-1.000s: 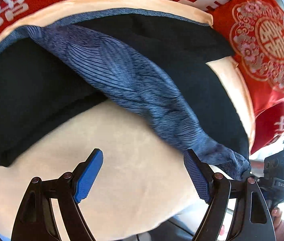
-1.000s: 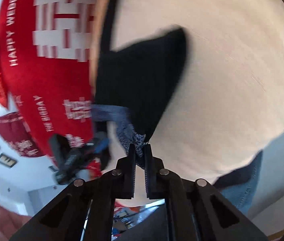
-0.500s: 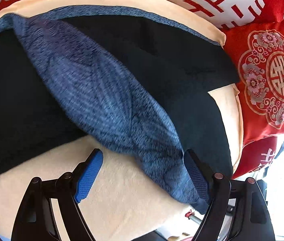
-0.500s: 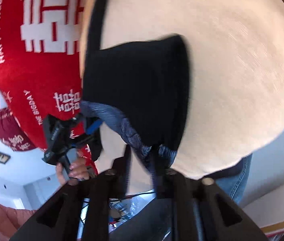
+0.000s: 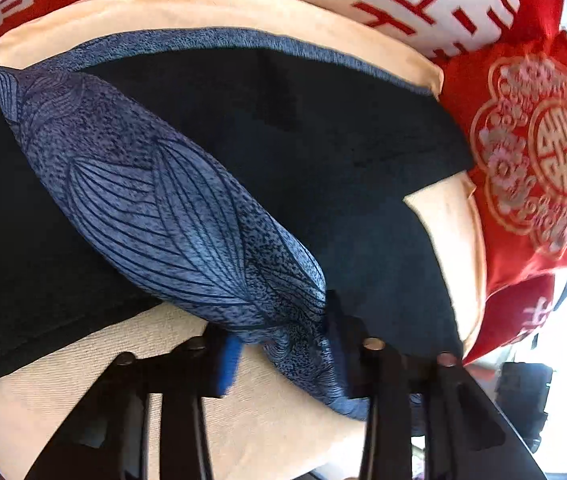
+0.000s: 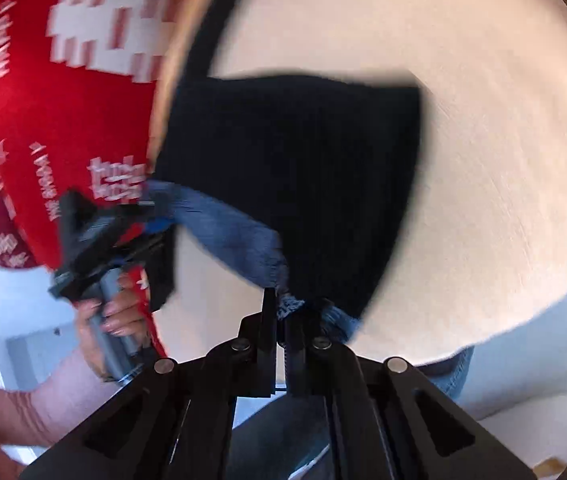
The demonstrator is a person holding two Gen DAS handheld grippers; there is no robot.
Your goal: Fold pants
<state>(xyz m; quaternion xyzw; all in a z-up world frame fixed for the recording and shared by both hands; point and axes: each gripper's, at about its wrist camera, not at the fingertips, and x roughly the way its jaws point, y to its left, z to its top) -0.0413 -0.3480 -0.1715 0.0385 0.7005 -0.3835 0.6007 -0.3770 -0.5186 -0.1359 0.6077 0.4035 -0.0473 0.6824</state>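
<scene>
Left gripper [image 5: 283, 356]: fingers drawn in around the blue patterned waistband [image 5: 187, 216] at its near end, cloth bunched between them; looks like a pinch but some gap shows, so grip prob. just closing, can't tell if fully tight. Held there, I'd judge, bc the band end is the natural corner for lifting one side of the pants [image 5: 323, 152]. Pants lie w/ dark fabric spread on the cream bed [image 5: 143, 400], top edge near the red cushions [image 5: 535, 152] at the back and right.

Right gripper [image 6: 281, 312]: fingers pressed nearly together on the other end of the band, blue cloth nipped between them, dark leg fabric [image 6: 295, 168] hanging up and away from it. Left gripper also seen in this view, off to the left, band stretched between the two; likely so the waist stays taut and folds w/o sagging.

Room: bare cream bed to the right of the dark fabric and in front, good landing area. Cushions crowd the back edge, so fold should prob. go away from them. Right view is blurred, detail limited.
</scene>
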